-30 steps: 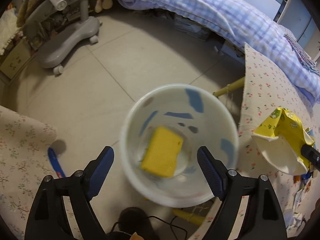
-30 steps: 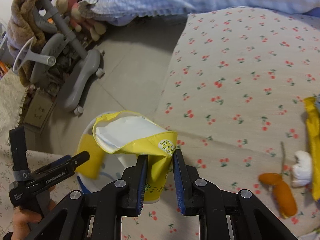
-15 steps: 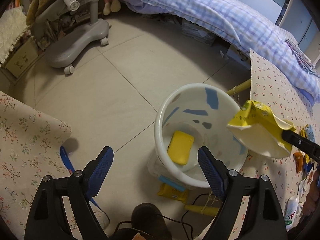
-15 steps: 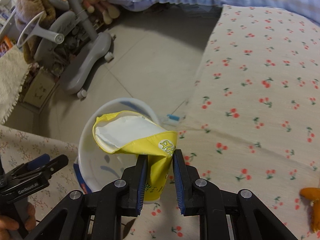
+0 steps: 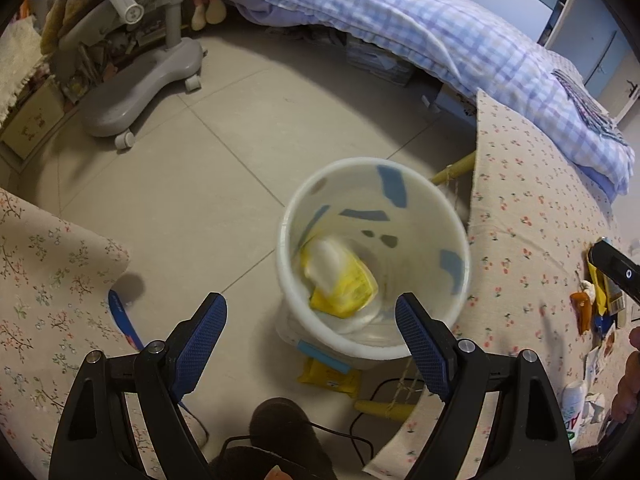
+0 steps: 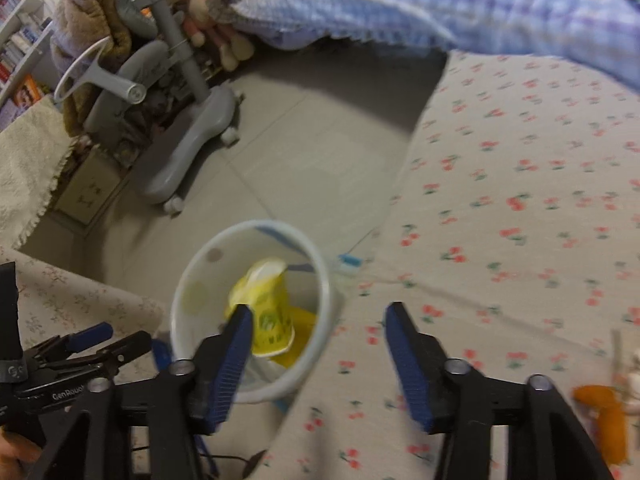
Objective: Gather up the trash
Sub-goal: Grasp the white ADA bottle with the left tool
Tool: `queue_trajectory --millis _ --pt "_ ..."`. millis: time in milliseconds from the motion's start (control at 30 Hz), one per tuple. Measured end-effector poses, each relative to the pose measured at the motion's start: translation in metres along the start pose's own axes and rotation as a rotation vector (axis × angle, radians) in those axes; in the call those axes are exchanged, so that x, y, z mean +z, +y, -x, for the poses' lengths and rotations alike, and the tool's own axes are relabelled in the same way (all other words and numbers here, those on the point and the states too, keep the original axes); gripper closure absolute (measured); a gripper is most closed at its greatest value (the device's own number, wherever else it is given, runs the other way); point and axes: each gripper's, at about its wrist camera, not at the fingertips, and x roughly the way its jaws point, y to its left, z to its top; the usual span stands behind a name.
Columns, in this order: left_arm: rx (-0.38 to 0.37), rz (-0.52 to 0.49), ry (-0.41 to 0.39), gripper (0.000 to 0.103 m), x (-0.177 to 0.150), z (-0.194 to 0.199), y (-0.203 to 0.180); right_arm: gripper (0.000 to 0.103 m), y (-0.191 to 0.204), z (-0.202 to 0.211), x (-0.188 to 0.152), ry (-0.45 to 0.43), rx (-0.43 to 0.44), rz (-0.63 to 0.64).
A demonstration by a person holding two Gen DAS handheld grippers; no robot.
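**Crushed cup inside the waste bin, both grippers parted**

Grey floor tiles (image 5: 192, 184) fill the middle of a bedroom, bordered by a bed with a blue checked quilt (image 5: 460, 36) at the top and a grey wheeled chair base (image 5: 136, 96) at upper left. A table covered in a cherry-print cloth (image 6: 520, 208) occupies the right side of both views; a second, flower-print cloth (image 5: 44, 280) covers a surface at lower left.

A white waste bin (image 5: 424, 200) with blue patches stands on the floor just beside the edge of the cherry-print table. Inside it lies a crushed yellow paper cup (image 5: 340, 276), white interior facing up, resting over another flat yellow item at the bottom; both are blurred. A yellow packet (image 5: 328, 376) lies on the floor against the bin's base.

The left gripper (image 5: 310, 338) hangs above the near rim of the bin with its blue-padded fingers spread wide and nothing between them. The right gripper (image 6: 318, 354) points down over the table edge beside the bin; its jaws have just been opening and now stand apart, with the cup below and free of the pads, seen past the left pad.

An orange scrap (image 6: 608, 420) and other litter remain on the cherry-print cloth at far right.
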Motion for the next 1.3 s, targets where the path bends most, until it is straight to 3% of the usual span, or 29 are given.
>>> queue_trajectory --millis 367,733,967,1300 --pt "-0.050 -0.066 0.017 0.015 -0.010 0.006 -0.042 0.031 -0.052 0.058 -0.021 -0.050 -0.141 -0.031" --pt "-0.076 -0.144 0.043 0.015 -0.026 0.008 -0.083 0.025 -0.123 0.122 -0.062 -0.075 -0.272 -0.098" --pt "-0.136 -0.208 0.085 0.015 -0.046 0.017 -0.122 0.025 -0.161 0.140 -0.091 -0.010 -0.341 -0.167" --pt "-0.228 -0.334 0.179 0.015 -0.091 0.024 -0.203 0.025 -0.184 0.163 -0.130 0.040 -0.377 -0.194"
